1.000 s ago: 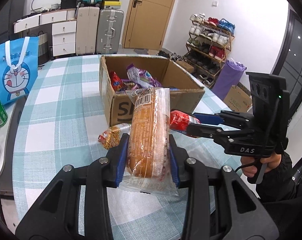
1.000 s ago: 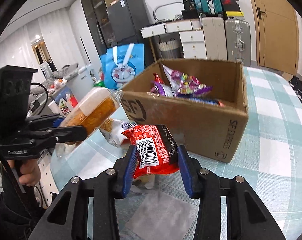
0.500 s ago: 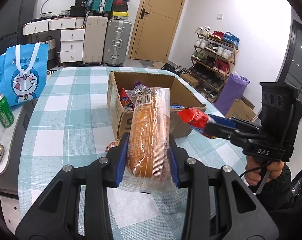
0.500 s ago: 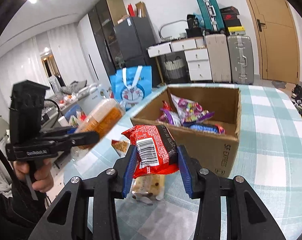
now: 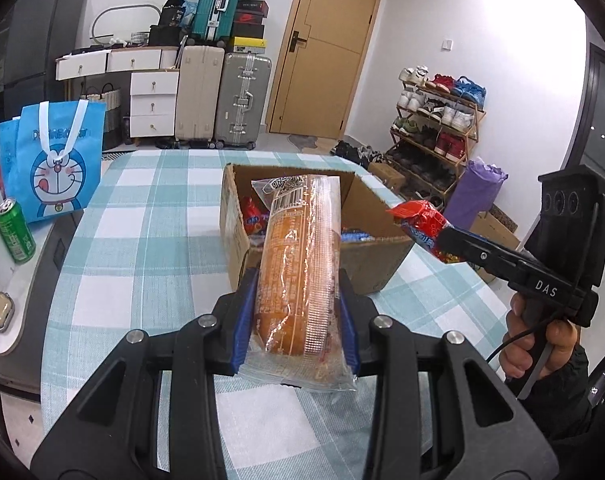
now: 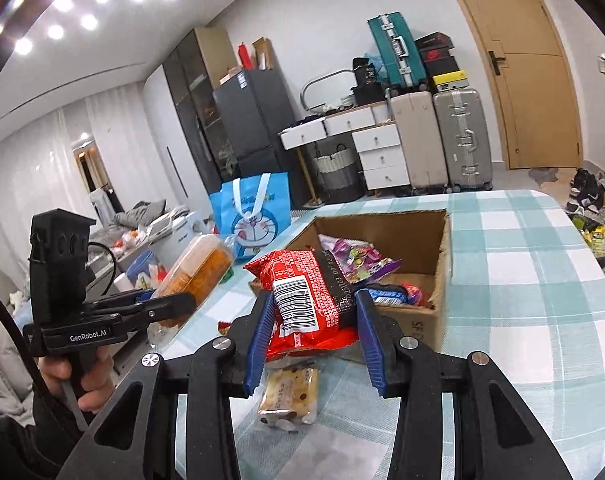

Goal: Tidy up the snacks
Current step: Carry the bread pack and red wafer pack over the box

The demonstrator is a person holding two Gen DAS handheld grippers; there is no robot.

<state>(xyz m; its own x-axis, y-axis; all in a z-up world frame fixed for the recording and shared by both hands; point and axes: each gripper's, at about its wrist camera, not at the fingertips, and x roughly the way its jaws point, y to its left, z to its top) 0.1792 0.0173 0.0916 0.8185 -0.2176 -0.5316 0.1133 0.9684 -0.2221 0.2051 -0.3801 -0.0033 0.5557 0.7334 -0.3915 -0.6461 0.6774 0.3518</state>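
Note:
My left gripper (image 5: pixel 296 316) is shut on a long clear-wrapped orange cake pack (image 5: pixel 298 256), held above the checked tablecloth in front of the open cardboard box (image 5: pixel 366 264). My right gripper (image 6: pixel 312 336) is shut on a red snack packet (image 6: pixel 306 292) with a barcode, raised near the box (image 6: pixel 426 316). In the left wrist view the right gripper (image 5: pixel 434 236) holds that red packet (image 5: pixel 418 220) by the box's right corner. The right wrist view shows the left gripper (image 6: pixel 182 300) with the cake pack (image 6: pixel 200 272) at left. Several snack bags lie in the box. A biscuit pack (image 6: pixel 288 396) lies on the table below my right gripper.
A blue cartoon bag (image 5: pixel 58 160) and a green can (image 5: pixel 16 232) stand at the table's left side. Suitcases (image 5: pixel 222 96), drawers and a door are behind the table; a shoe rack (image 5: pixel 438 128) is at right. A person's hand (image 5: pixel 538 344) grips the right tool.
Both grippers have risen with their packs. The right gripper's red packet has moved from beside the cake pack up to the box's right corner. A biscuit pack on the table has come into the right wrist view.

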